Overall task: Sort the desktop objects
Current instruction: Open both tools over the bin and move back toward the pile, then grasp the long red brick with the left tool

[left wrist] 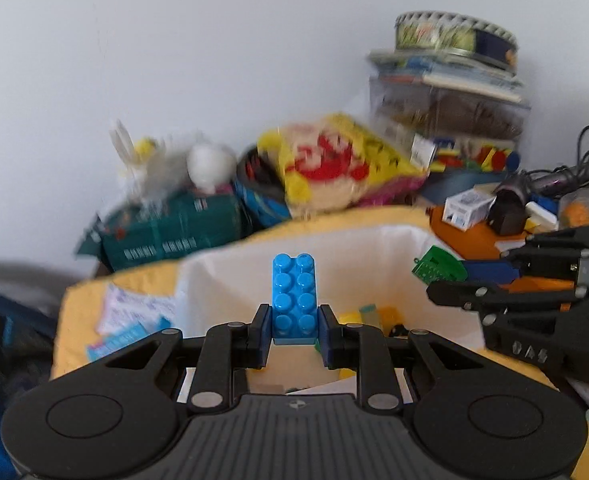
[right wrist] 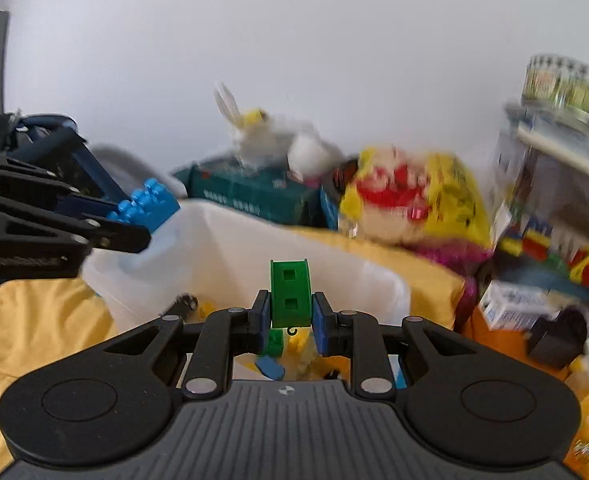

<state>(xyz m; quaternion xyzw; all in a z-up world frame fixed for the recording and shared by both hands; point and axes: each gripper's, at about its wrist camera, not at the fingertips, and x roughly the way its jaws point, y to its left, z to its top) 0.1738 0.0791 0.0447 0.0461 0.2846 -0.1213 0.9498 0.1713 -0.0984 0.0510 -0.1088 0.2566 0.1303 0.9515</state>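
In the left wrist view my left gripper (left wrist: 293,320) is shut on a bright blue studded brick (left wrist: 294,296), held upright above a white bin (left wrist: 374,248). Several small yellow and green pieces lie in the bin. My right gripper (right wrist: 291,312) is shut on a green plastic piece (right wrist: 290,294) with two square holes, also above the white bin (right wrist: 222,248). Each view catches the other tool. The right gripper (left wrist: 446,280) comes in from the right with the green piece (left wrist: 438,268). The left gripper (right wrist: 134,220) comes in from the left with the blue brick (right wrist: 146,204).
The bin sits on a yellow cloth (left wrist: 86,300). Behind it are a teal box (left wrist: 166,232), a yellow snack bag (left wrist: 334,168) and a stack of books topped by a round tin (left wrist: 454,36). A small white box (left wrist: 464,208) and cables lie at the right.
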